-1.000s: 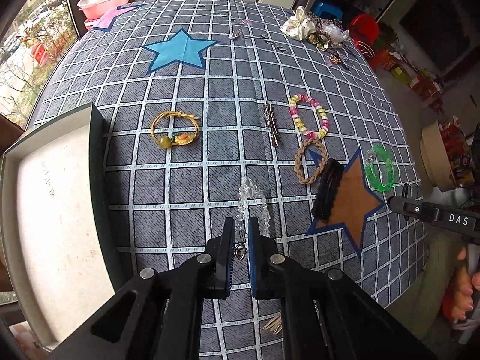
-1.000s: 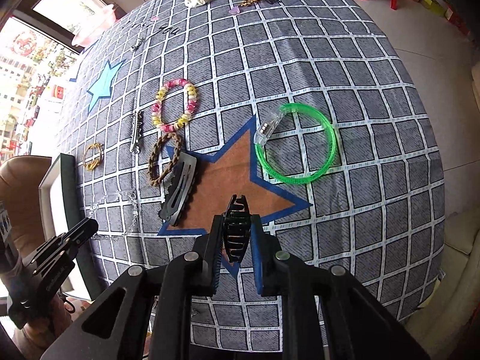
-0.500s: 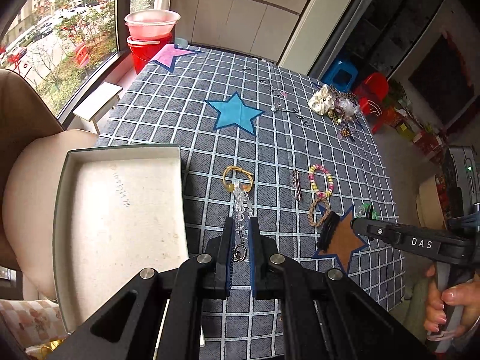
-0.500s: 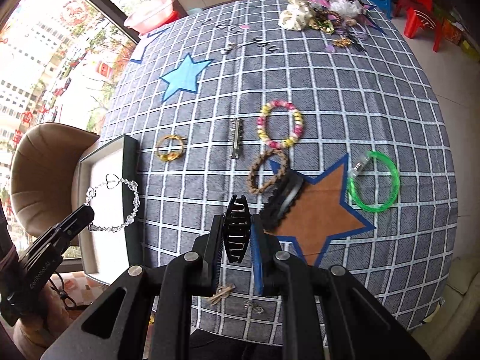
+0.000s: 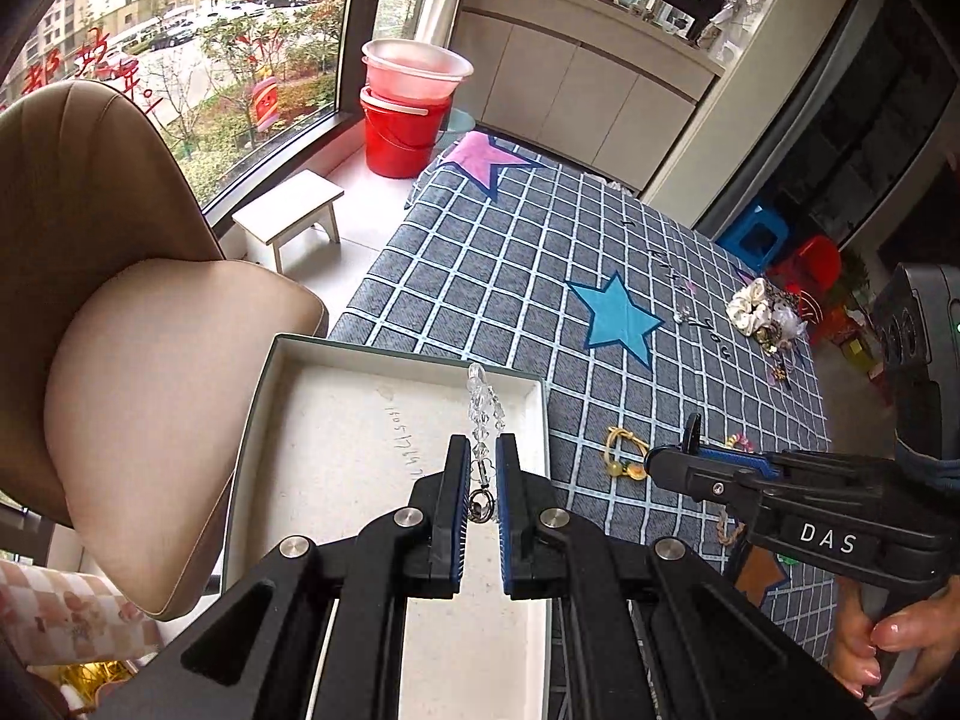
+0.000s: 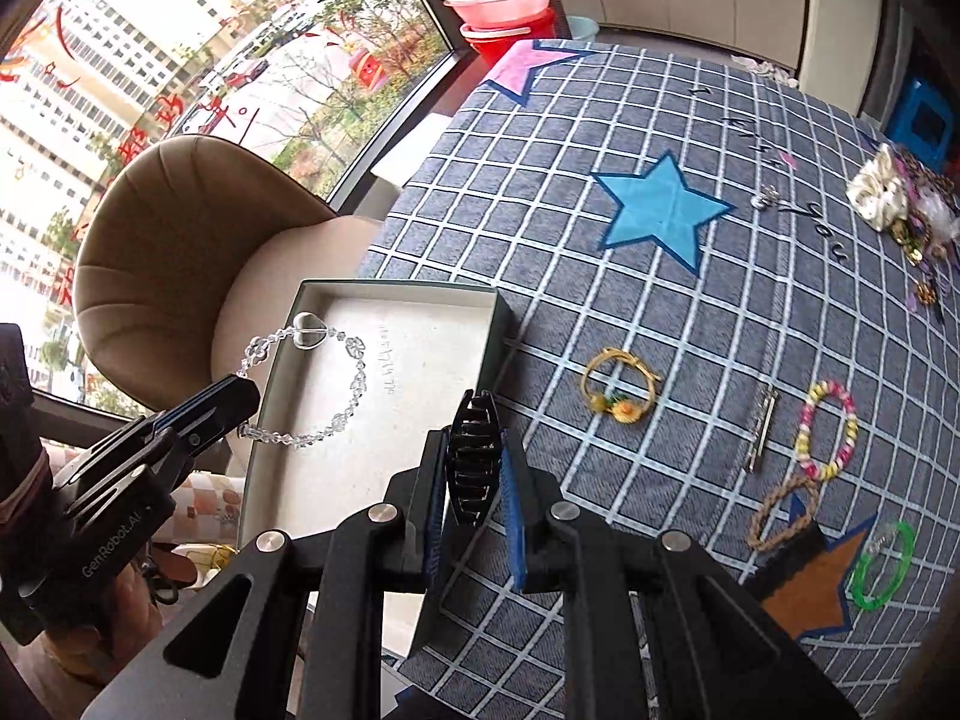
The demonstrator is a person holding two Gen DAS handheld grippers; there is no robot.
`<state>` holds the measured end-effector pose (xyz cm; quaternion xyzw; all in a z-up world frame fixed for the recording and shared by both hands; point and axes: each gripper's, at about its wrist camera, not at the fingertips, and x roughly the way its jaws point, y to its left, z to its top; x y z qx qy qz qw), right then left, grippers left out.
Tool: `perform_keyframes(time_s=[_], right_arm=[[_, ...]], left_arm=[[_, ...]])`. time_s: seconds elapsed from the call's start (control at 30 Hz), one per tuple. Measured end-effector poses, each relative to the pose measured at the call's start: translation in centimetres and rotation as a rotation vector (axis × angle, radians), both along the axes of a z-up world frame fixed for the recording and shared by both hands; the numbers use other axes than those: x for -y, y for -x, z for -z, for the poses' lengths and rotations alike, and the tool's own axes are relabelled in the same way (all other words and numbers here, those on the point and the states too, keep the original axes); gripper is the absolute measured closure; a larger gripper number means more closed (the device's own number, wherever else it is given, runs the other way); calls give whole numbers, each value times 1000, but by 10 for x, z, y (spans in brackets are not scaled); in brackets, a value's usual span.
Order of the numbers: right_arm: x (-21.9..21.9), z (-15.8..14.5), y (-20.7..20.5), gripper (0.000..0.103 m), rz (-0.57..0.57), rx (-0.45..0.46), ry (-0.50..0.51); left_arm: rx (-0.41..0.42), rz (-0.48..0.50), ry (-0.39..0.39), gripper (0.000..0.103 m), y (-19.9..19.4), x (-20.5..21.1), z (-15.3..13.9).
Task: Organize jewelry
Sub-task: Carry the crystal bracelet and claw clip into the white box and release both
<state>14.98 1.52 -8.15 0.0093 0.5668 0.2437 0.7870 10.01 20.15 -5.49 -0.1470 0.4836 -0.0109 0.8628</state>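
The left gripper [image 5: 482,483] is closed on the clasp end of a clear bead bracelet [image 6: 312,384], whose loop hangs free over the white floor of the open box [image 6: 420,294] at centre left of the right wrist frame. The right gripper [image 6: 474,474] is clamped on a black claw clip [image 6: 474,462], held just at the box's right wall and seemingly above it. To land the bracelet well, I would lower the left gripper until the beads pool on the box floor before parting the fingers, so the loop does not catch the rim or spring out (a dangling strand swings easily). The clip should go in beside it, not on top. A yellow bracelet [image 6: 618,387] and a pink bead bracelet [image 6: 825,429] lie on the checked cloth [image 6: 600,120], right of centre, awaiting their turn.
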Motion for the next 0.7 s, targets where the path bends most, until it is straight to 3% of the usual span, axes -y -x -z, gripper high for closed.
perform_keyframes(time_s=[0.23, 0.5, 0.7], right_arm=[[-59, 32, -41, 85, -119, -37, 31], [-91, 74, -67, 85, -195, -80, 75], [-97, 98, -78, 85, -221, -108, 101]], left_arm=[[-72, -111, 10, 88, -26, -33, 47], [-179, -185, -11, 88, -38, -47, 100], [-250, -230, -103, 88, -41, -44, 120]])
